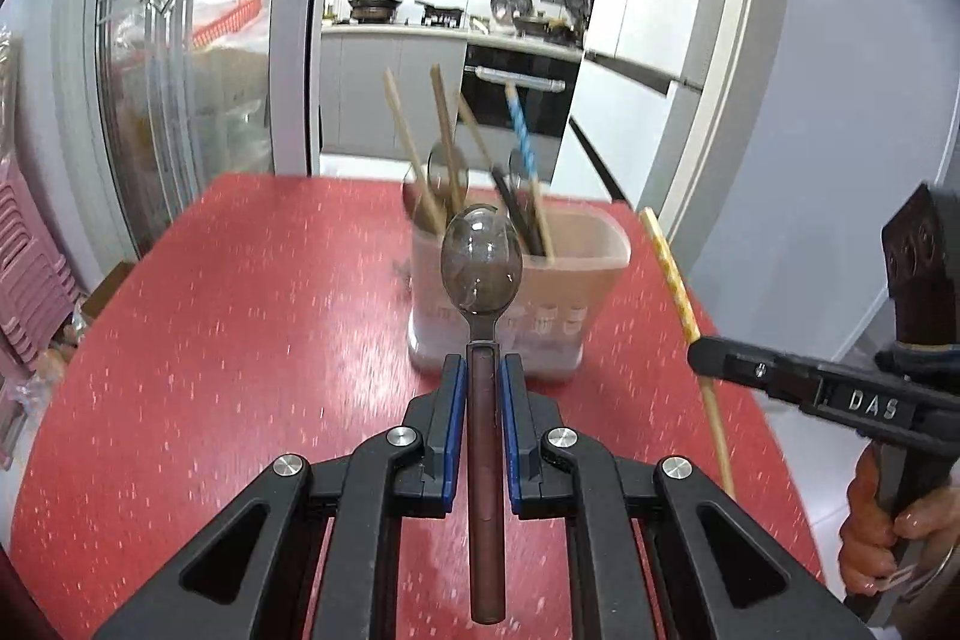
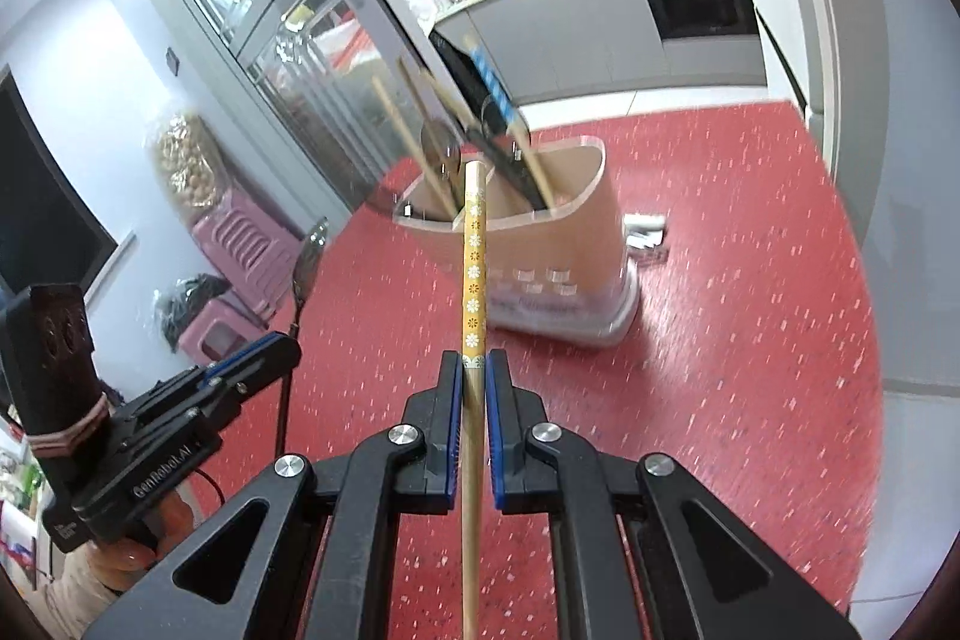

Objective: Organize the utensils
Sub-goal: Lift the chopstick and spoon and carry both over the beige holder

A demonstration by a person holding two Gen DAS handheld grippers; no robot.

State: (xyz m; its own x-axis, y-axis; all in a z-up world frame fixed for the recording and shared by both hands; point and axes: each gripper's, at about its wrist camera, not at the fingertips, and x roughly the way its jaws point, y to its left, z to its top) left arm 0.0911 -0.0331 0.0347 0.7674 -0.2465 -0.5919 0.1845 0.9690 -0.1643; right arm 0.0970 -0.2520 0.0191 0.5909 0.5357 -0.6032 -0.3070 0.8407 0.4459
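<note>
Left tool [image 1: 483,370] grips a spoon [image 1: 482,268]; right tool [image 2: 474,364] clamps a chopstick [image 2: 474,250].

We note a red, white-flecked table [image 1: 240,340], a beige holder [image 2: 576,244], a brown-handled spoon [image 1: 483,274], and a yellow chopstick [image 2: 474,256] patterned with white flowers.

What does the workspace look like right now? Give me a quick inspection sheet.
Surface: red speckled table.
Job's things: beige holder with chopsticks and spoons standing in it; spoon; patterned chopstick.
Clutter: small striped item behind the holder, too blurred to identify.
Grippers: left gripper shut on the spoon; right gripper shut on the chopstick.
Cables: a dark cable below the left gripper.
Surroundings: kitchen counter, glass door, pink stools.
</note>
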